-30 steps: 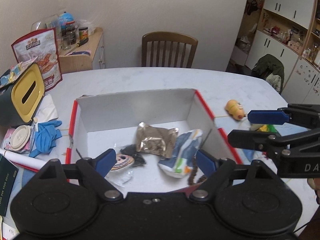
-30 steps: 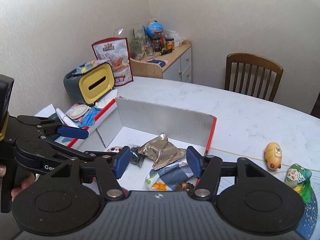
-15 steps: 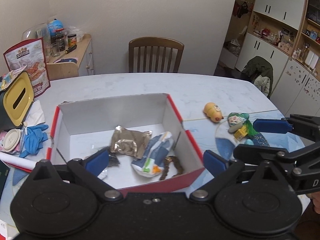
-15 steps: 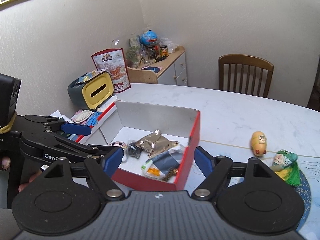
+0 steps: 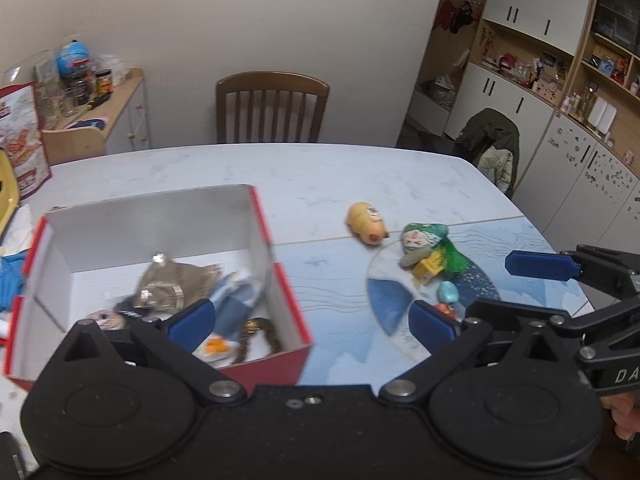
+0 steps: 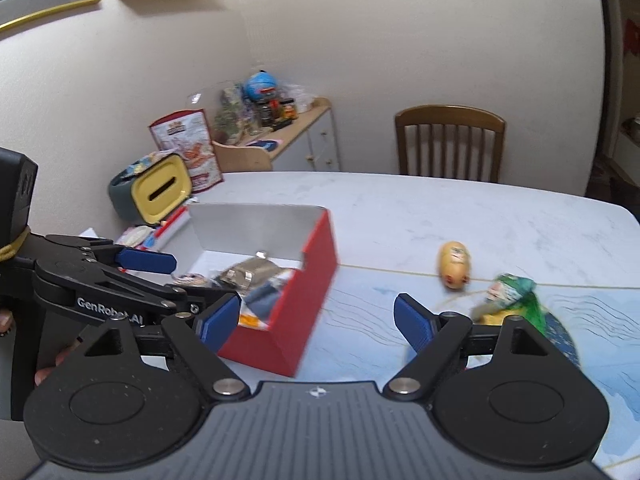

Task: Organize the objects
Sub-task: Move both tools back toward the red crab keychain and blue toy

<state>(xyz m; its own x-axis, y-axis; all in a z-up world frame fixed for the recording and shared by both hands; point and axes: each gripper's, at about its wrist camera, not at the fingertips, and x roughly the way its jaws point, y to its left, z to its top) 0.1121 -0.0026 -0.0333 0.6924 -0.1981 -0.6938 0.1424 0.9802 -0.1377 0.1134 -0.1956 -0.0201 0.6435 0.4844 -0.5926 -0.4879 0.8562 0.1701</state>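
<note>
Here the left gripper (image 5: pixel 312 322) stands with its blue pads at their widest, nothing between them and nothing touched; its jaws were opening a moment ago and now hold steady. Beneath it, in its own view, the near right corner of the red-sided cardboard box (image 5: pixel 262 220) shows between the fingers. The right gripper (image 6: pixel 318 318) is also spread apart and empty, its jaws having just been opening further. Through its gap the red outer wall of the box and the table's (image 6: pixel 460 208) blue-patterned mat (image 6: pixel 360 312) can be seen, but the pads press on neither.

Inside the box lie a crumpled gold foil packet (image 5: pixel 176 284), a blue-and-white wrapper (image 5: pixel 236 300), a small dark item with a round face-printed piece (image 5: pixel 106 318) and a string of brown beads (image 5: pixel 260 330); motion blur softens all of them. Out on the table, to the right of the box, a yellow-orange capsule-shaped toy (image 5: pixel 366 224) lies on its side. Just beside it is a green-haired figure (image 5: pixel 426 250) lying on the mat, with a small turquoise egg-shaped piece (image 5: pixel 448 292) near the left gripper's right fingertip.
</note>
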